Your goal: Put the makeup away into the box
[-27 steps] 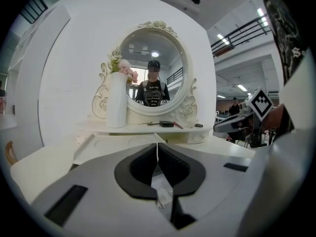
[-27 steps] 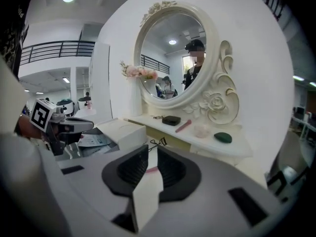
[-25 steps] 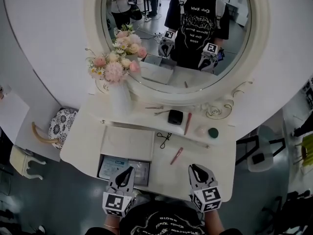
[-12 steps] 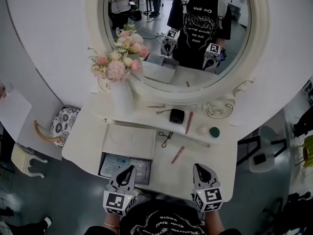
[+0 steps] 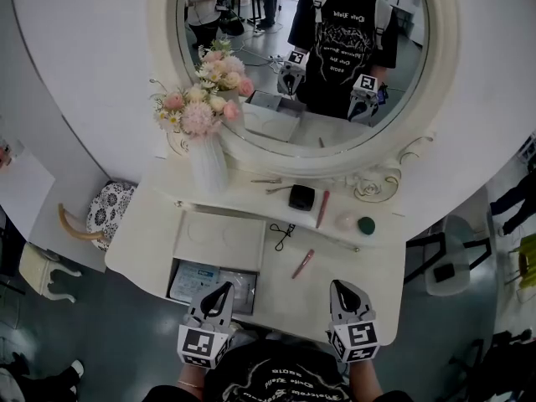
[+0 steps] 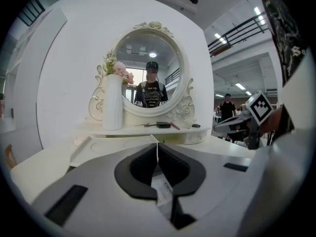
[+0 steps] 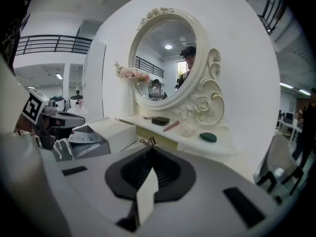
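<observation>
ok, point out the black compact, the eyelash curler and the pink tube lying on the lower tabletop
black compact [image 5: 301, 197]: head view, centre of its lid.
eyelash curler [image 5: 282, 236]: head view, middle of the curler.
pink tube [image 5: 302, 264]: head view, midway along its body.

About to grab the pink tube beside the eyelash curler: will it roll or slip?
The pink tube looks slim and round, lying flat on the smooth tabletop, so a nudge may roll it. It seems rigid and probably light. Being narrow, it may pivot if caught near one end.
</observation>
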`<state>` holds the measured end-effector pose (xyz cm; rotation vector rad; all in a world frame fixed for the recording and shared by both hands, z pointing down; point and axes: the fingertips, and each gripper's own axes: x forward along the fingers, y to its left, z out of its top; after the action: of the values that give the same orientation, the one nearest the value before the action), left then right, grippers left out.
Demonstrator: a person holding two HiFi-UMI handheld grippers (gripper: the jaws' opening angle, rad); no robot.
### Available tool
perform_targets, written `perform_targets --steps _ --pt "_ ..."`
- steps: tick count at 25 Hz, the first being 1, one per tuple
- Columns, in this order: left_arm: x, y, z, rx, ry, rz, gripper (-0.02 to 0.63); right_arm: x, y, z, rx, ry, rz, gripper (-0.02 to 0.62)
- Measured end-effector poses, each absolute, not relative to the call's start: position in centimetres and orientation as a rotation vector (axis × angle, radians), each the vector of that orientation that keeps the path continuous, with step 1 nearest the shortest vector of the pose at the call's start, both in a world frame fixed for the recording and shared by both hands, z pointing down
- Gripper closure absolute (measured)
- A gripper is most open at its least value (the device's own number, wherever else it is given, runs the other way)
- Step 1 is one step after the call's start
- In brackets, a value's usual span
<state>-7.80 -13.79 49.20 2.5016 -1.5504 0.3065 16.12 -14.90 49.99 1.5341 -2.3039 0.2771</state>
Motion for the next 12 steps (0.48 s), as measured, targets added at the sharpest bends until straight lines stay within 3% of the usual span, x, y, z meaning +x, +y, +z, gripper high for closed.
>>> perform_targets --steps 12 --pt "-7.4 -14.04 49.29 2.493 -1.555 0.307 0.584 16.69 -15.29 50.18 1.523 -2.29 0.257 0.588"
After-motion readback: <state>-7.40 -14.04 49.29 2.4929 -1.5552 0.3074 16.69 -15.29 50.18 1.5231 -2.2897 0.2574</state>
